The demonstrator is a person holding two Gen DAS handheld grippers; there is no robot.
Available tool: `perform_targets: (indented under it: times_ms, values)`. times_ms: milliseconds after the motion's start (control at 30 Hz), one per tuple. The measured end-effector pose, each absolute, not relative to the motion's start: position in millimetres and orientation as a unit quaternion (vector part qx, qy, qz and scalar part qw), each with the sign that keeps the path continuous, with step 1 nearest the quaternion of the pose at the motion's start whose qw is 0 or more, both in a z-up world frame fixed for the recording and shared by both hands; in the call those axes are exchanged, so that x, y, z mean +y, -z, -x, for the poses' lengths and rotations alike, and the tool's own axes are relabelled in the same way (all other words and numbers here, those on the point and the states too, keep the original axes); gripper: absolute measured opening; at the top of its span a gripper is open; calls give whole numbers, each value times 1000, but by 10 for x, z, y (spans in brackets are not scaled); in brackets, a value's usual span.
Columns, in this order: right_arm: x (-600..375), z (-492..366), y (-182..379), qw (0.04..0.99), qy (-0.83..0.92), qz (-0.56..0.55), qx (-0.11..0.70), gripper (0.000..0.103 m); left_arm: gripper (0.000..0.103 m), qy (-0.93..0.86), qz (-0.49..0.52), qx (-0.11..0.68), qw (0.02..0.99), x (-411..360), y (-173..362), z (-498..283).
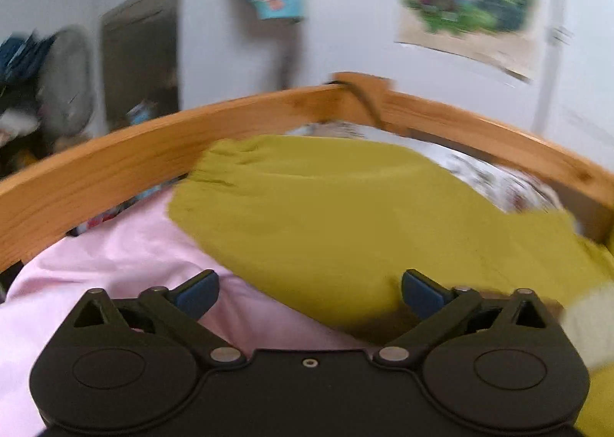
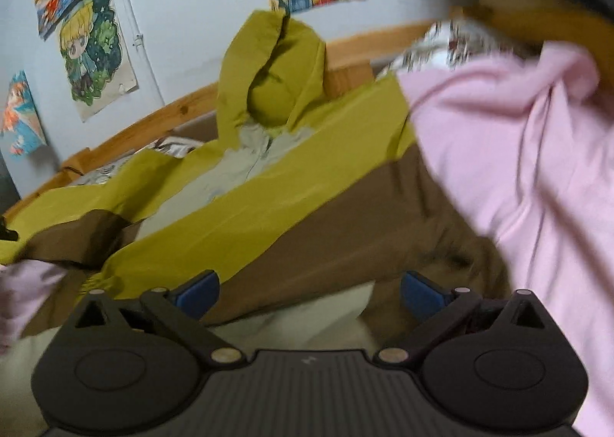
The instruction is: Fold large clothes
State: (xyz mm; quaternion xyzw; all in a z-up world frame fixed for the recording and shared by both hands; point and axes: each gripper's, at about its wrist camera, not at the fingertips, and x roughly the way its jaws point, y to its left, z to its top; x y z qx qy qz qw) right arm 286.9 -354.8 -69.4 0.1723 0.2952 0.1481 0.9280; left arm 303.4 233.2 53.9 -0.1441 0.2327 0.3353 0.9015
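An olive-yellow hooded jacket (image 2: 245,203) with brown lower panels and a pale lining lies spread on the bed, its hood (image 2: 272,65) propped against the wooden rail. In the left wrist view one of its sleeves (image 1: 345,214) lies across the pink sheet, cuff toward the rail. My left gripper (image 1: 310,297) is open and empty just above the sleeve's near edge. My right gripper (image 2: 310,297) is open and empty over the jacket's brown hem and cream lining.
A pink sheet (image 1: 126,264) covers the bed, and a pink cloth (image 2: 529,153) is bunched at the right. A wooden bed rail (image 1: 126,164) runs along the far side. A floral pillow (image 1: 510,183) sits by the rail. Posters (image 2: 92,49) hang on the wall.
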Motion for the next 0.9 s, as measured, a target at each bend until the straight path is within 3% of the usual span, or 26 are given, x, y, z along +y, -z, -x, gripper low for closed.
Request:
perform_targets:
  times_ms: [67, 100, 167, 233, 267, 300, 333, 500, 900]
  values:
    - [-3529, -2845, 737, 925, -150, -176, 301, 103, 92, -343, 185, 227, 893, 2532, -521, -3038]
    - [-3518, -2826, 752, 924, -151, -178, 302, 103, 85, -348, 205, 223, 887, 2611, -511, -3038]
    - [-3510, -2807, 780, 922, -151, -181, 308, 103, 65, -360, 243, 212, 875, 2717, -503, -3032]
    - [-3506, -2815, 808, 919, -149, -190, 311, 103, 33, -371, 257, 196, 871, 2756, -518, -2998]
    - [-3509, -2806, 819, 918, -148, -194, 312, 103, 26, -378, 252, 192, 870, 2743, -530, -2999]
    - [-3517, -2804, 822, 917, -148, -197, 312, 103, 13, -386, 240, 188, 870, 2699, -557, -2997]
    - [-3523, -2794, 831, 917, -148, -199, 313, 103, 8, -390, 231, 181, 873, 2658, -586, -2982]
    - [-3544, -2746, 810, 915, -142, -211, 313, 103, 0, -381, 149, 121, 904, 2252, -891, -2930]
    - [-3713, -2546, 595, 926, -133, -218, 277, 103, 0, -120, -32, -38, 992, 453, -1800, -2983]
